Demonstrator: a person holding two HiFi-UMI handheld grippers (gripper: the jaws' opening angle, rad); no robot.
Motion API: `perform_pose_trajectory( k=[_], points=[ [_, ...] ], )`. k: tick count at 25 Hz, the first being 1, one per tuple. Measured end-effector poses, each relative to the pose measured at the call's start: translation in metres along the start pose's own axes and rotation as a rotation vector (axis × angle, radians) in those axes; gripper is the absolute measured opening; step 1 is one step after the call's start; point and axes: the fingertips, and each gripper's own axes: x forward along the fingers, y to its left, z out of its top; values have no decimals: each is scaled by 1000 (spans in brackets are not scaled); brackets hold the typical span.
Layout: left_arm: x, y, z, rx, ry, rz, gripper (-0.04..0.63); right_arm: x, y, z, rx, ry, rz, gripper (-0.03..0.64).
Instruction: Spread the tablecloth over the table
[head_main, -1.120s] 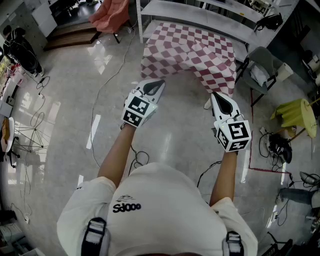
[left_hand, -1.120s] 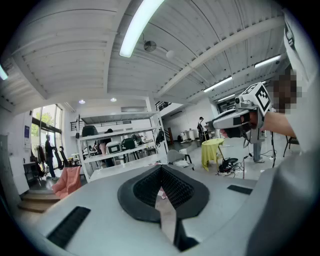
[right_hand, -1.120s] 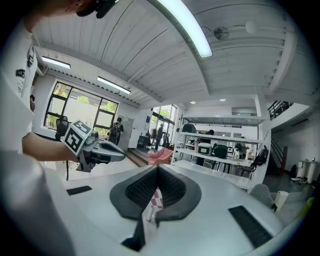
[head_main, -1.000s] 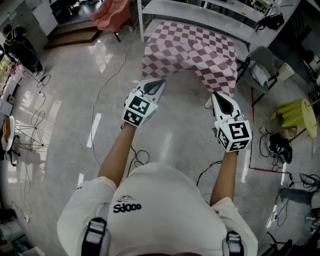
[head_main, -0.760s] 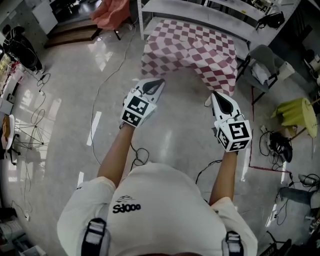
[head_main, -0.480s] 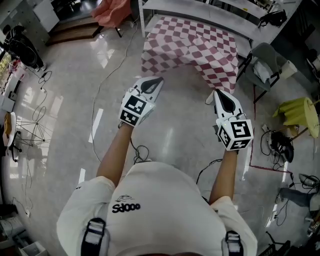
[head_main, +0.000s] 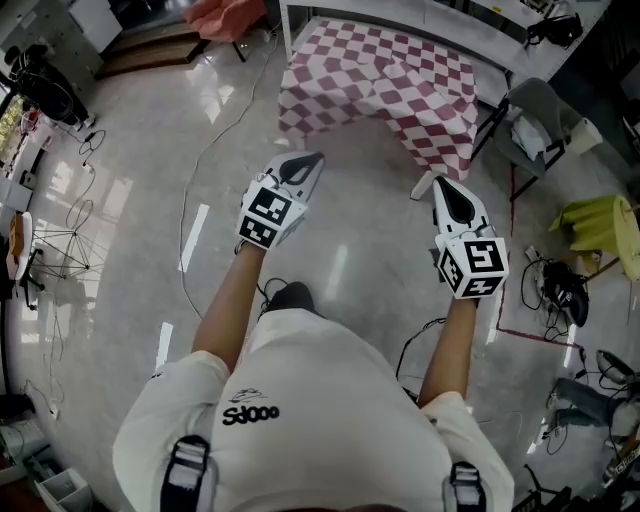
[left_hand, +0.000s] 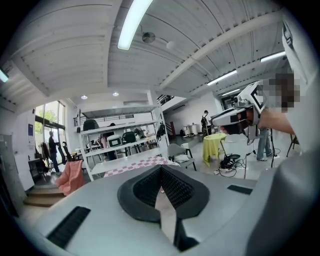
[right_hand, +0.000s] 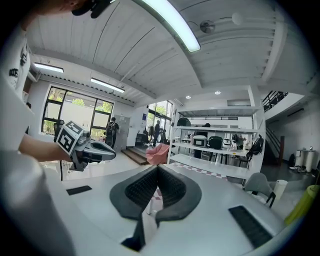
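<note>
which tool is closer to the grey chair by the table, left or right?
Right. In the head view the right tool is down-left of the grey chair, near the tablecloth's hanging corner; the left tool is farther off, at the tablecloth's opposite side.

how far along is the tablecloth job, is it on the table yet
Done: the checked tablecloth already lies draped in place, covering the top and hanging down the near side.
In hand: nothing. The left gripper and right gripper are both shut and empty, held short of the cloth.
Left: the near hem looks uneven, lower at the right corner, so it probably needs a tug to straighten.
</note>
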Motion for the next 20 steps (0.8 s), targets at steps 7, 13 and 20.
perform_pose_trajectory(
  k=[7, 13, 20],
  points=[
    [36, 20, -1, 1, -4, -4, 28, 26, -24, -6, -6, 13, -18, 15],
    [87, 66, -14, -10, -8, -17, 28, 83, -53, -13, 2, 27, -47, 15],
    [154, 148, -19, -7, 3, -38, 28, 179, -87, -3, 10, 56, -67, 15]
  ],
)
